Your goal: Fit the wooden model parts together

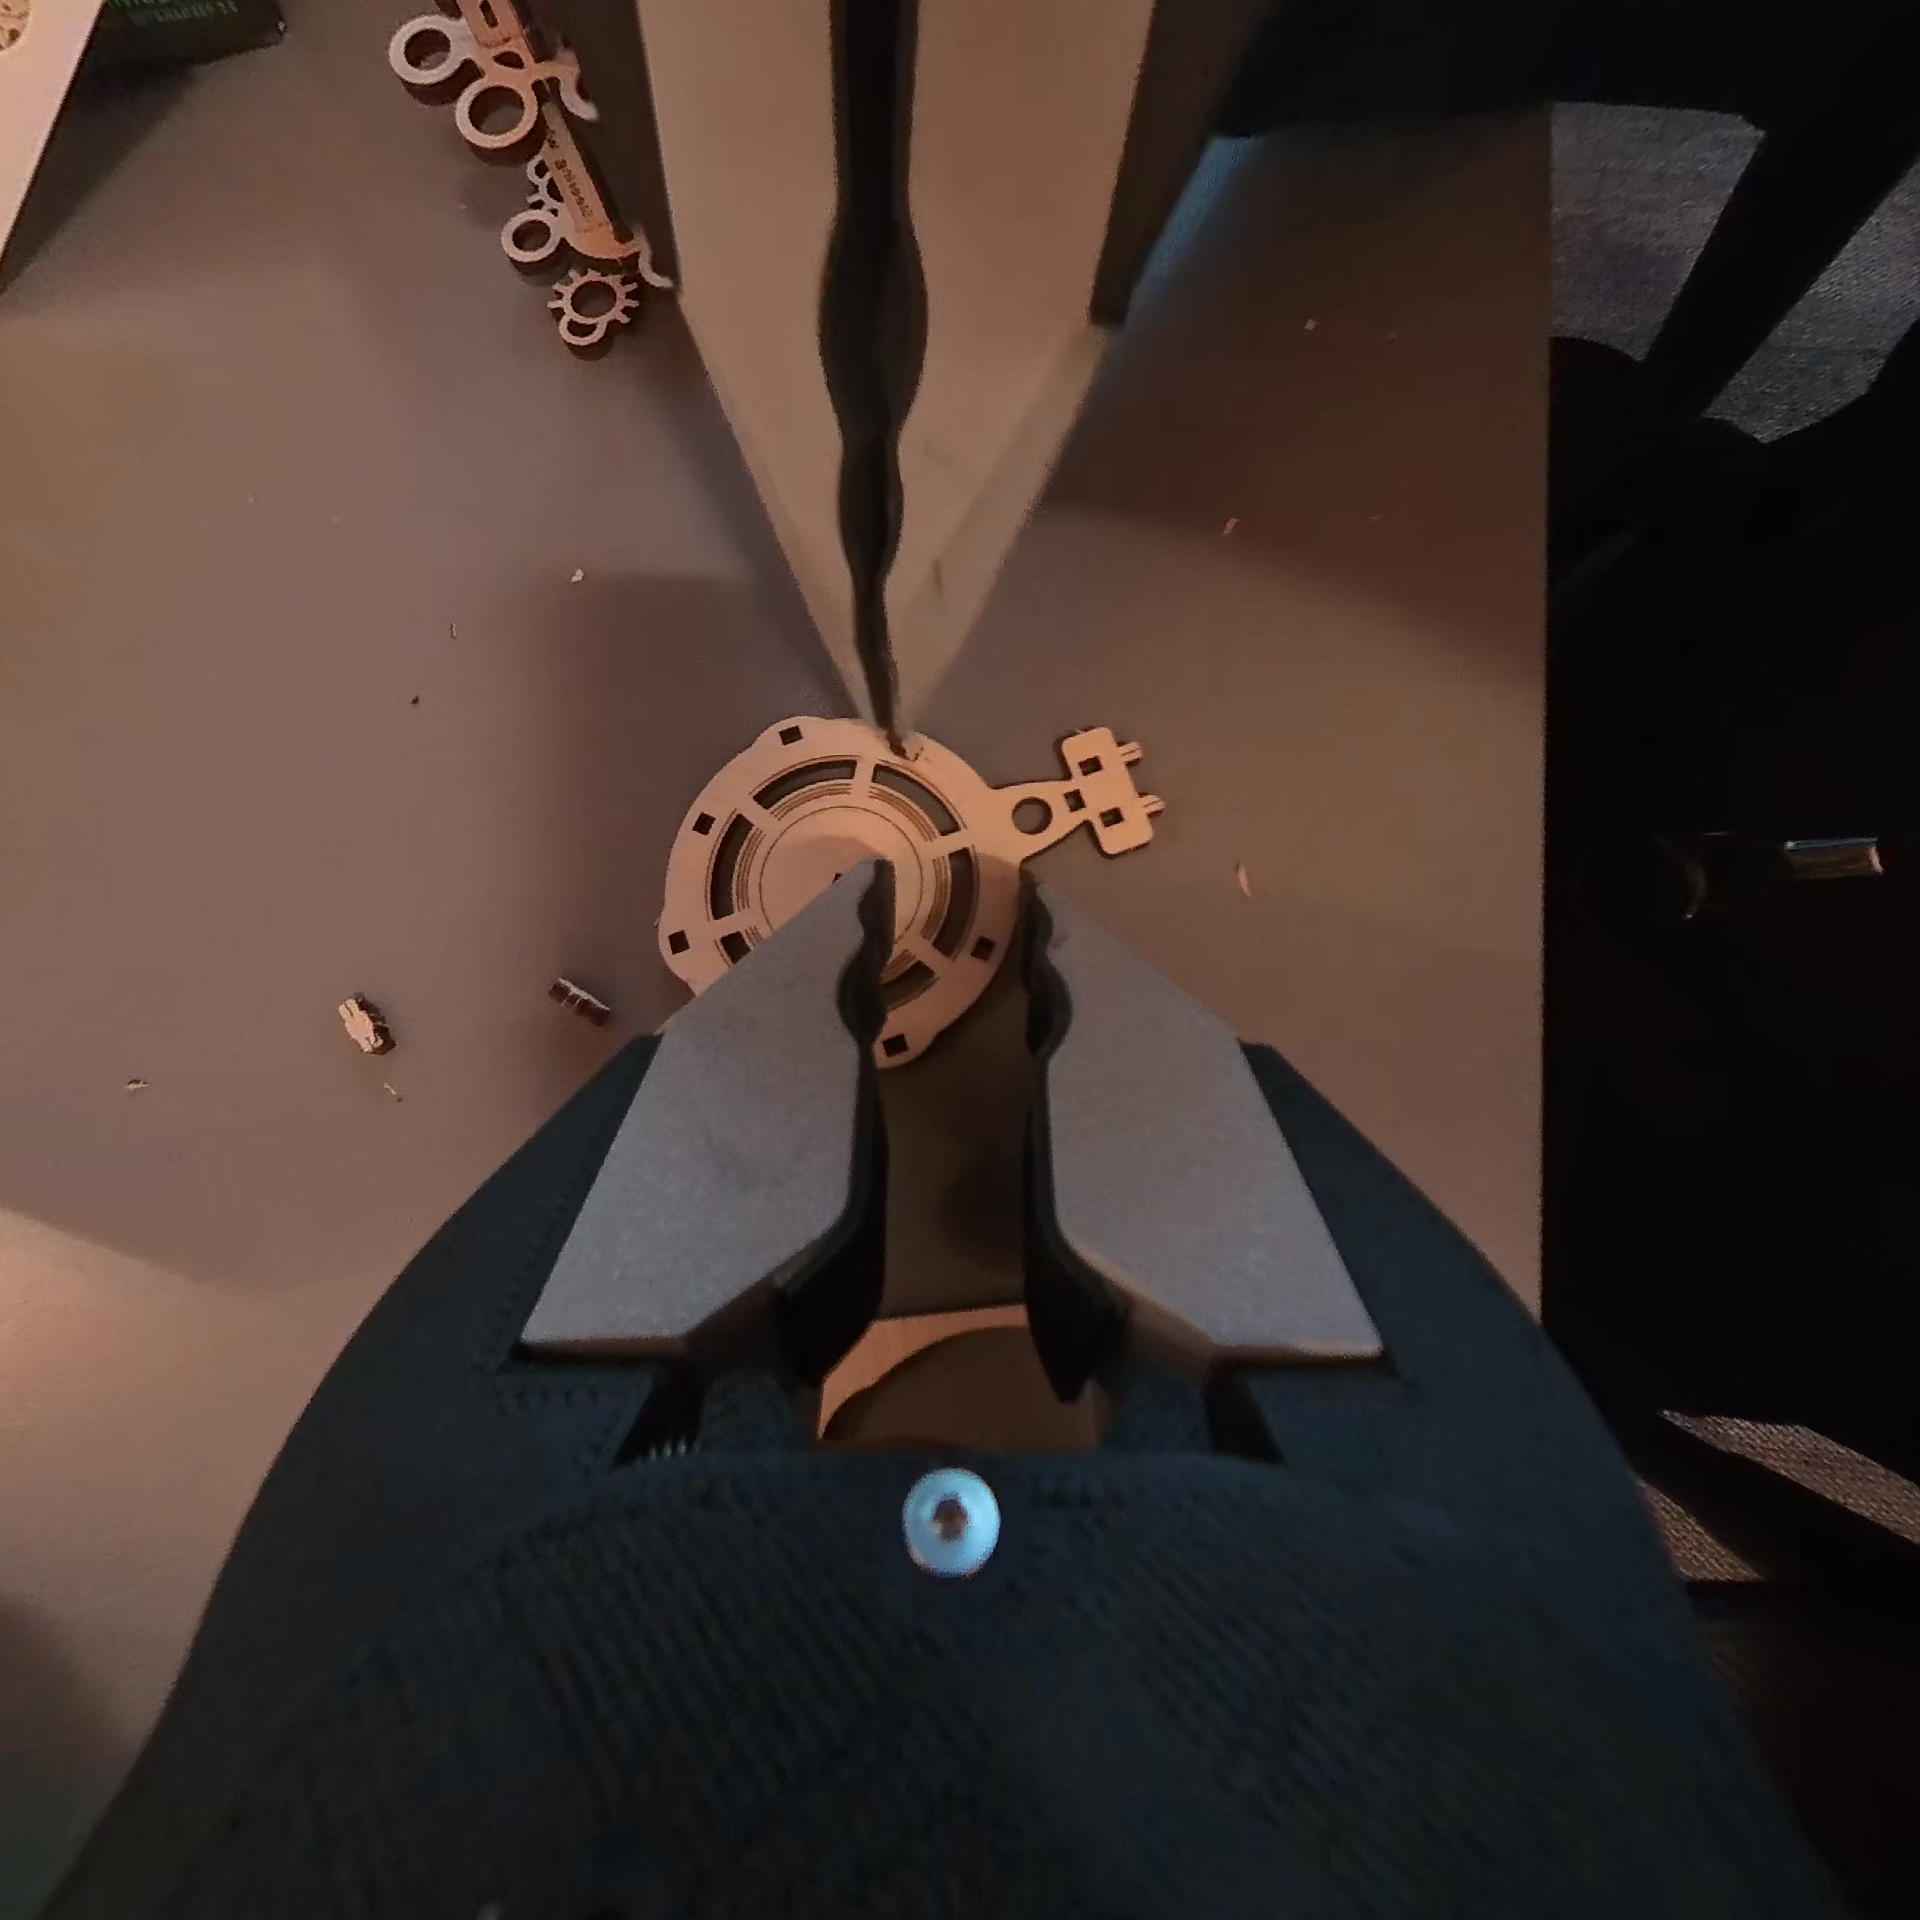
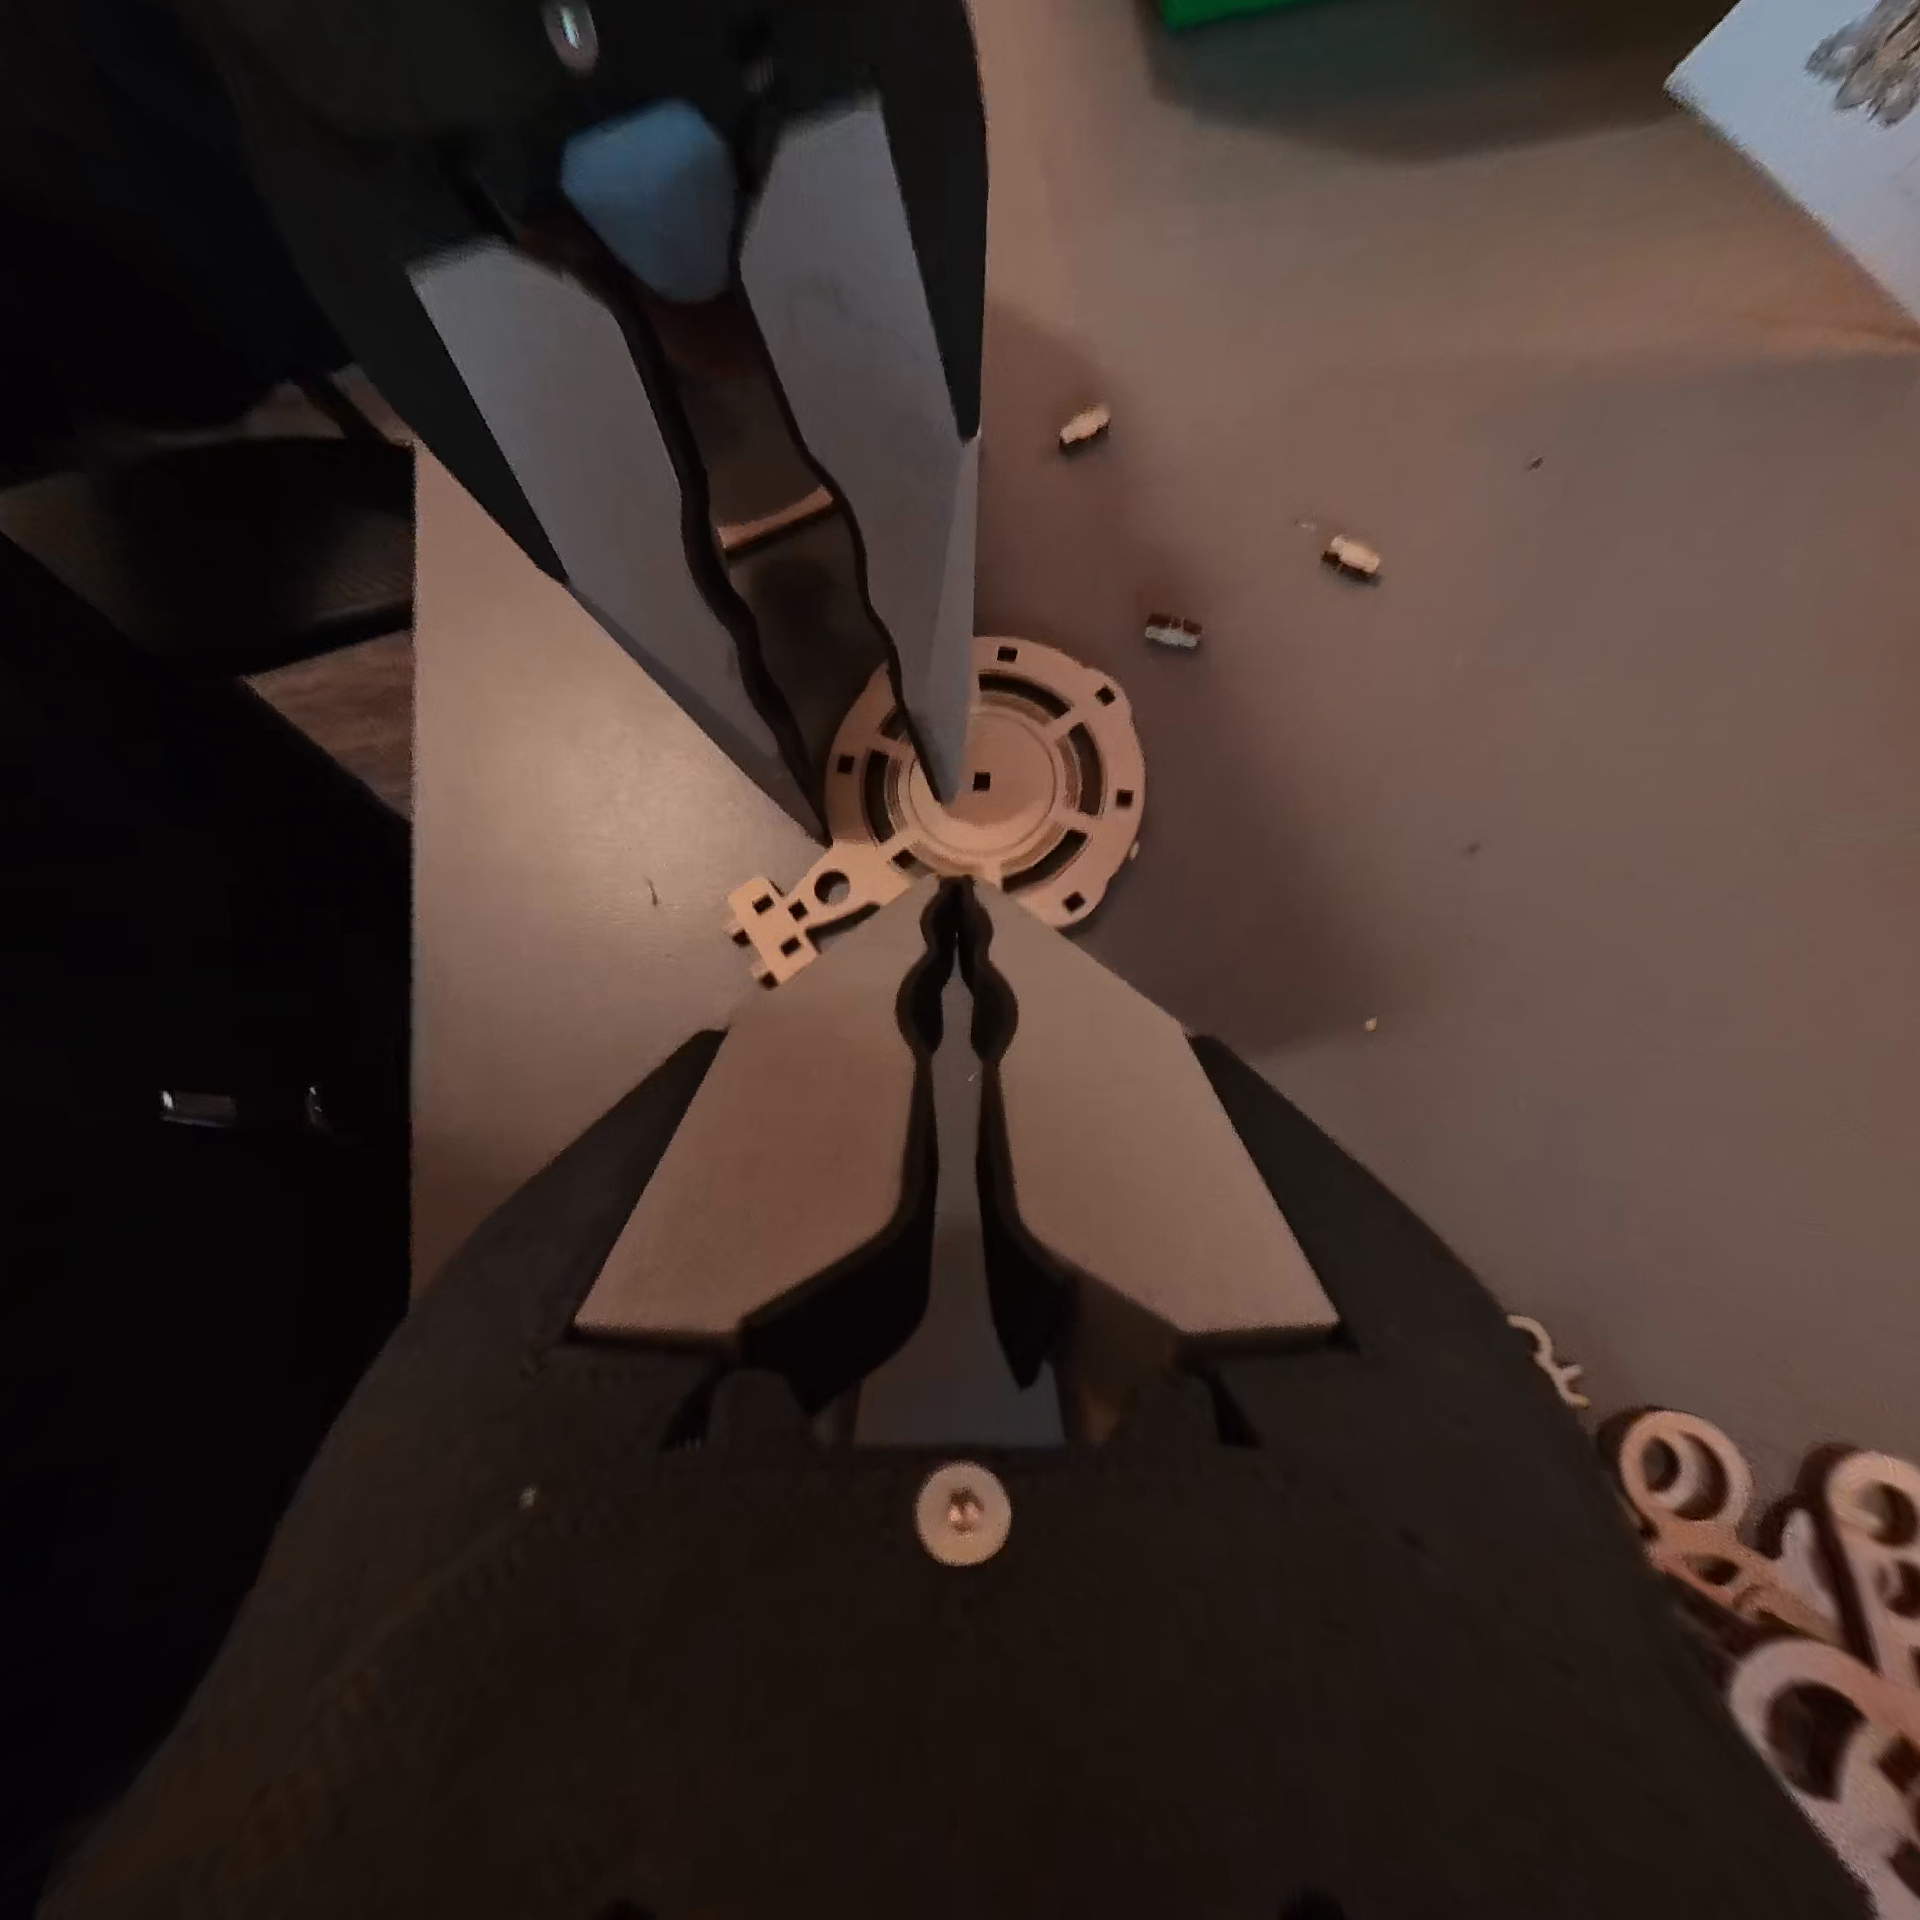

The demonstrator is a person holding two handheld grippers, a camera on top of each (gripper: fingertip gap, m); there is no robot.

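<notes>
A round wooden disc (image 1: 800, 883) with slots, a raised hub and a side arm ending in a T-shaped tab (image 1: 1101, 805) lies flat on the grey table. My left gripper (image 1: 951, 883) is open over it; in the right wrist view (image 2: 876, 805) one finger rests on the hub (image 2: 1039, 800) and the other stands at the rim beside the arm (image 2: 790, 920). My right gripper (image 2: 951, 896) is shut, its tips touching the disc's rim; it shows opposite in the left wrist view (image 1: 891, 732). Whether it pinches a small piece I cannot tell.
Small wooden pegs (image 1: 366, 1023) (image 1: 579, 1000) lie left of the disc; more lie in the right wrist view (image 2: 1174, 631) (image 2: 1351, 556). A pile of ringed wooden parts (image 1: 520, 156) (image 2: 1766, 1610) lies farther off. The table edge (image 1: 1548, 727) runs close by, with dark space beyond. Less than 4 cm separates the two grippers' tips.
</notes>
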